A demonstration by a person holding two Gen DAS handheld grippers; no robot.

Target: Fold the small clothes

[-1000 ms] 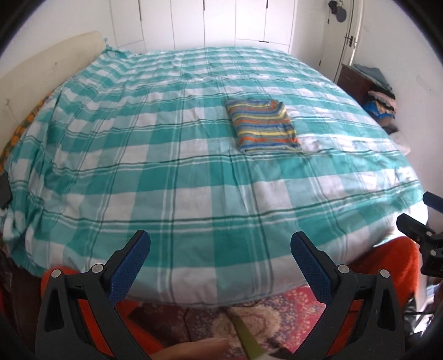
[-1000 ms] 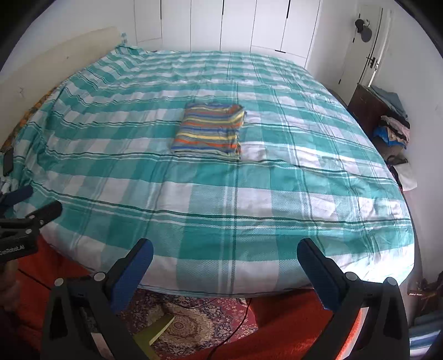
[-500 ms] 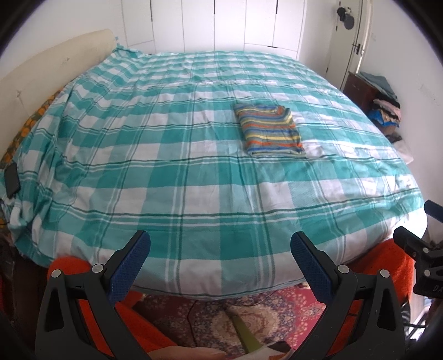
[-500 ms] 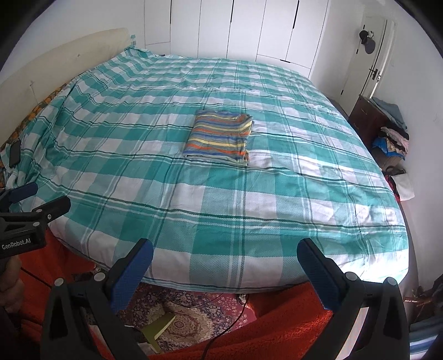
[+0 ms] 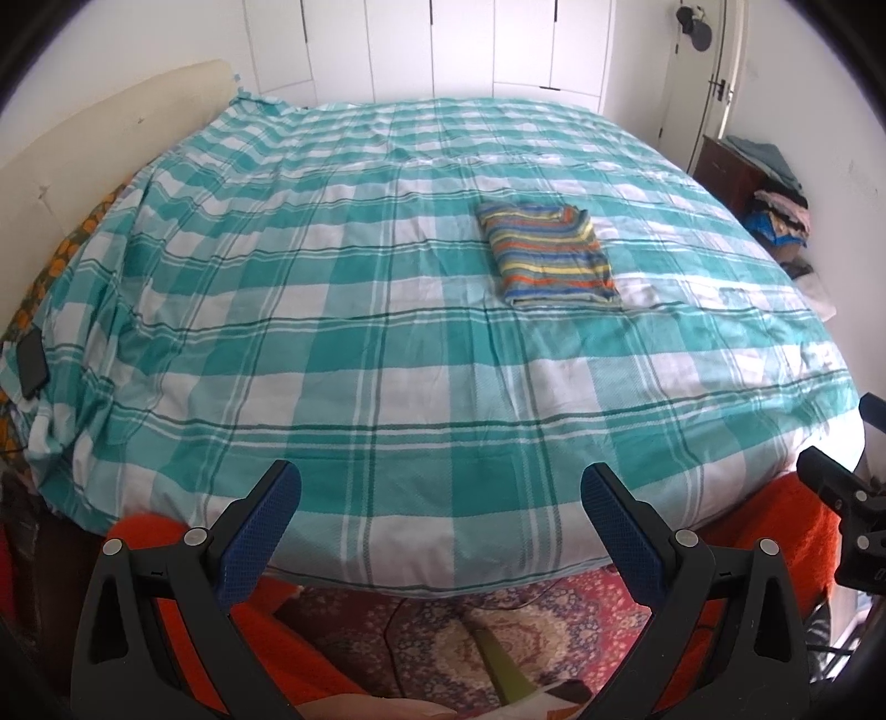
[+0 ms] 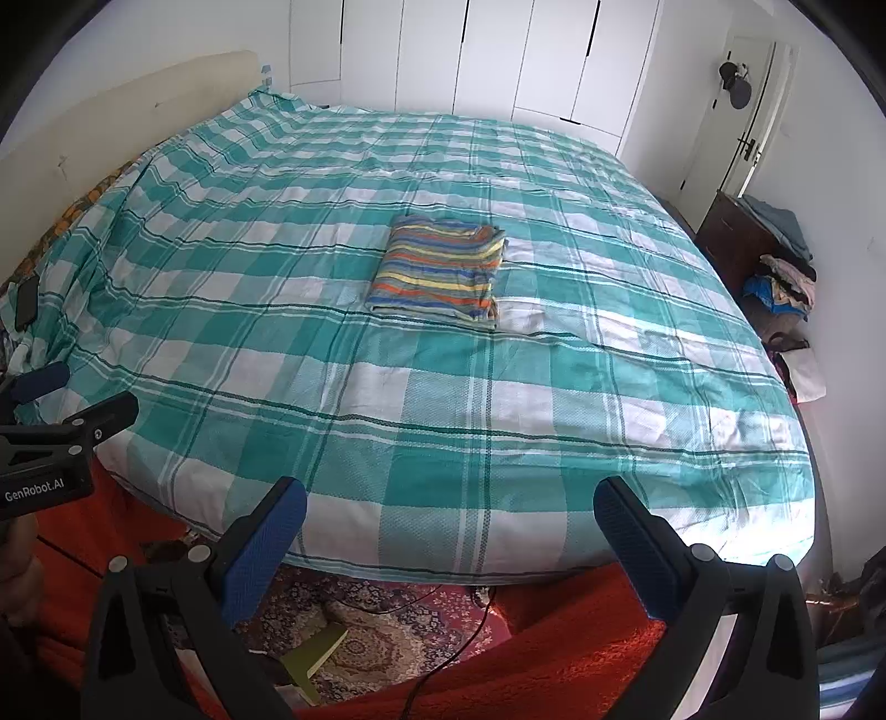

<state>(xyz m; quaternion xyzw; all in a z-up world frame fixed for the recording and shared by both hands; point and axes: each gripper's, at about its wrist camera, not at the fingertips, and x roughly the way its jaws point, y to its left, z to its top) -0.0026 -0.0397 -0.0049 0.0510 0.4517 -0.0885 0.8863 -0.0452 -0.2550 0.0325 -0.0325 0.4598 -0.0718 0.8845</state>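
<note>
A small striped garment [image 5: 551, 257] [image 6: 440, 268] lies folded into a neat rectangle on the teal and white checked bedcover [image 5: 332, 332] [image 6: 554, 387], right of the bed's middle. My left gripper [image 5: 440, 487] hangs open off the near edge of the bed, far back from the garment, holding nothing. My right gripper [image 6: 449, 501] is likewise open and empty past the foot of the bed. Each gripper shows at the edge of the other's view: the right one [image 5: 841, 487] and the left one [image 6: 61, 410].
A patterned rug [image 6: 382, 637] and an orange blanket [image 6: 581, 659] lie on the floor below the bed's edge, with a cable and a green book [image 6: 315, 653]. A dark cabinet piled with clothes [image 6: 775, 260] stands right. White wardrobes [image 5: 443, 50] line the far wall. A phone [image 5: 30, 360] rests at the left bed edge.
Both grippers have pulled back and up from the bed, so more of the bedcover and floor shows. The folded garment has stayed in place. Both stayed open.
</note>
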